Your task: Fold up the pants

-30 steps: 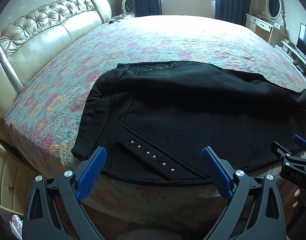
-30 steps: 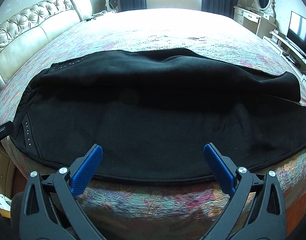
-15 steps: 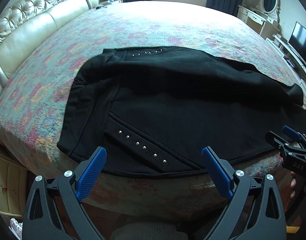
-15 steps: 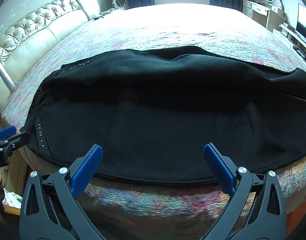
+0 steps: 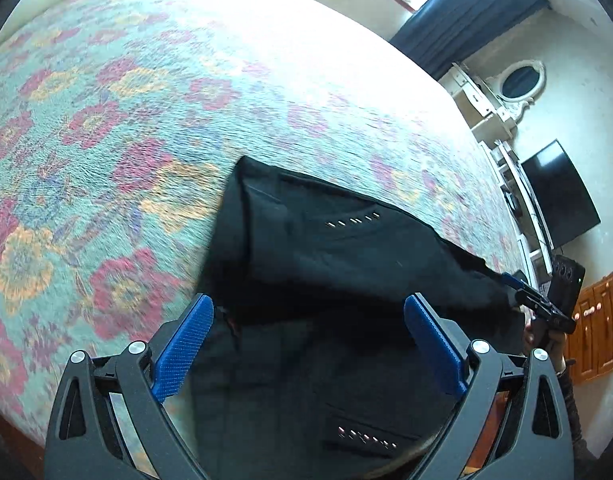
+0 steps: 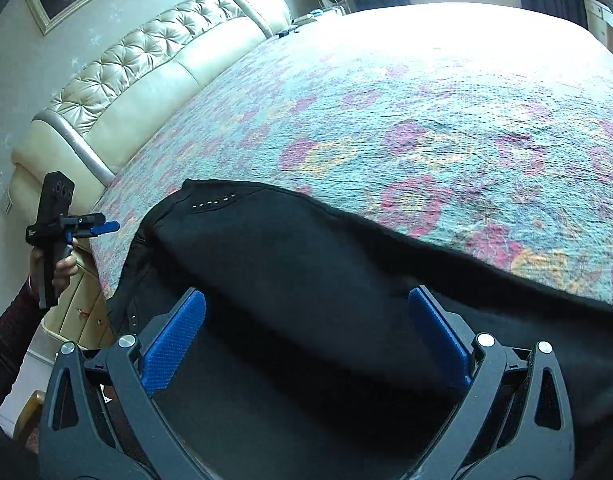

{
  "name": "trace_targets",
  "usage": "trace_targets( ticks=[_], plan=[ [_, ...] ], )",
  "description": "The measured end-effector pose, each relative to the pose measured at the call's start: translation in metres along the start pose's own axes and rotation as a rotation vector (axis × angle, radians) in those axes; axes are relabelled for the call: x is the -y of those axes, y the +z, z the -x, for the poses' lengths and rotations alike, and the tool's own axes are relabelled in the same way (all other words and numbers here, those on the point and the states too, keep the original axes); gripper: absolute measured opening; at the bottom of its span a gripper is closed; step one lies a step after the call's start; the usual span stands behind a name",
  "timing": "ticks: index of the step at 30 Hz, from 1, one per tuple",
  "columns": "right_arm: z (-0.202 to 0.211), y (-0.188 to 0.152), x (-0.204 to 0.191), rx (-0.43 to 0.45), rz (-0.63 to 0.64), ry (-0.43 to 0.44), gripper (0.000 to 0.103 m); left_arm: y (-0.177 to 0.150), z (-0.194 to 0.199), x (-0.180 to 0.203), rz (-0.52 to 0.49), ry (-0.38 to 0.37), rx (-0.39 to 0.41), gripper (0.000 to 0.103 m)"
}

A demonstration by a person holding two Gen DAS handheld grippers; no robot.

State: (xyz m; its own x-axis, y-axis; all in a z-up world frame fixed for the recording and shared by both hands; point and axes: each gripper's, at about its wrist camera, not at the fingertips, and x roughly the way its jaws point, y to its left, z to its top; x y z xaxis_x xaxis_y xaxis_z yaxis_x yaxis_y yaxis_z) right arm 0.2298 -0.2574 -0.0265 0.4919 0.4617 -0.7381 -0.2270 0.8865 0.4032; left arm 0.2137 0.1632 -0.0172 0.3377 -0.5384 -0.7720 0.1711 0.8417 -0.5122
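Black pants (image 5: pixel 346 264) with small metal studs lie flat across the near edge of a bed with a floral cover (image 5: pixel 126 112). They also show in the right wrist view (image 6: pixel 306 264), waist end at left. My left gripper (image 5: pixel 306 340) is open, hovering over the waist end. My right gripper (image 6: pixel 306 332) is open, above the legs. Each gripper also shows in the other's view, the right one (image 5: pixel 534 300) at the far right and the left one (image 6: pixel 90 228) at the far left. Neither holds cloth.
A cream tufted headboard (image 6: pixel 146 76) runs along the left of the bed. A white dressing table with an oval mirror (image 5: pixel 514 84), a black TV (image 5: pixel 562 204) and a wooden cabinet (image 5: pixel 598 328) stand at the right. Dark curtains hang at the far window.
Both grippers have moved forward and tilted over the pants, so the views now look down on the cloth from closer. The pants lie as before. Both jaws stay open.
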Motion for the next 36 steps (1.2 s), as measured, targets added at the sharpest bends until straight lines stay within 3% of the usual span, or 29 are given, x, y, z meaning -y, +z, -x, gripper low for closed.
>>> trace_targets(
  ticks=[5,7,12,15,17,21,26,27,28,29,30,31,32,33,36],
  plan=[
    [-0.034,0.023,0.032,-0.080,-0.021,0.048,0.101,0.045,-0.042,-0.063,0.184,-0.138,-0.073,0.096],
    [-0.044,0.030,0.040,-0.101,-0.018,0.062,0.101,0.053,-0.056,-0.061,0.172,-0.179,-0.092,0.096],
    [-0.068,0.039,0.048,-0.168,-0.005,0.101,0.101,0.060,-0.089,-0.022,0.025,-0.267,-0.180,0.096],
    [-0.078,0.045,0.045,-0.182,0.012,0.110,0.101,0.060,-0.099,-0.010,-0.052,-0.205,-0.182,0.096],
    [-0.080,0.048,0.041,-0.186,0.022,0.136,0.101,0.057,-0.107,-0.015,-0.043,-0.210,-0.183,0.096],
    [-0.099,0.057,0.034,-0.228,0.031,0.171,0.101,0.056,-0.099,-0.033,-0.005,-0.319,-0.173,0.096],
    [-0.122,0.059,0.018,-0.307,0.105,0.123,0.101,0.069,-0.100,-0.050,0.108,-0.379,-0.224,0.096],
    [-0.125,0.060,0.016,-0.315,0.108,0.114,0.097,0.073,-0.102,-0.050,0.124,-0.373,-0.219,0.094],
    [-0.125,0.061,0.014,-0.324,0.120,0.098,0.076,0.074,-0.102,-0.047,0.119,-0.366,-0.211,0.094],
    [-0.125,0.061,0.013,-0.330,0.139,0.068,0.063,0.074,-0.102,-0.042,0.090,-0.355,-0.208,0.093],
    [-0.125,0.061,0.013,-0.337,0.149,0.038,0.038,0.073,-0.102,-0.035,0.048,-0.336,-0.208,0.085],
    [-0.124,0.061,0.017,-0.345,0.135,0.035,0.017,0.071,-0.103,-0.028,0.009,-0.318,-0.212,0.049],
    [-0.122,0.062,0.023,-0.354,0.102,0.049,0.011,0.070,-0.107,-0.025,-0.009,-0.276,-0.212,0.017],
    [-0.119,0.061,0.028,-0.352,0.078,0.059,0.009,0.070,-0.108,-0.025,-0.006,-0.225,-0.204,0.011],
    [-0.104,0.059,0.022,-0.310,0.098,0.050,0.008,0.070,-0.108,-0.032,0.025,-0.246,-0.191,0.011]
  ],
)
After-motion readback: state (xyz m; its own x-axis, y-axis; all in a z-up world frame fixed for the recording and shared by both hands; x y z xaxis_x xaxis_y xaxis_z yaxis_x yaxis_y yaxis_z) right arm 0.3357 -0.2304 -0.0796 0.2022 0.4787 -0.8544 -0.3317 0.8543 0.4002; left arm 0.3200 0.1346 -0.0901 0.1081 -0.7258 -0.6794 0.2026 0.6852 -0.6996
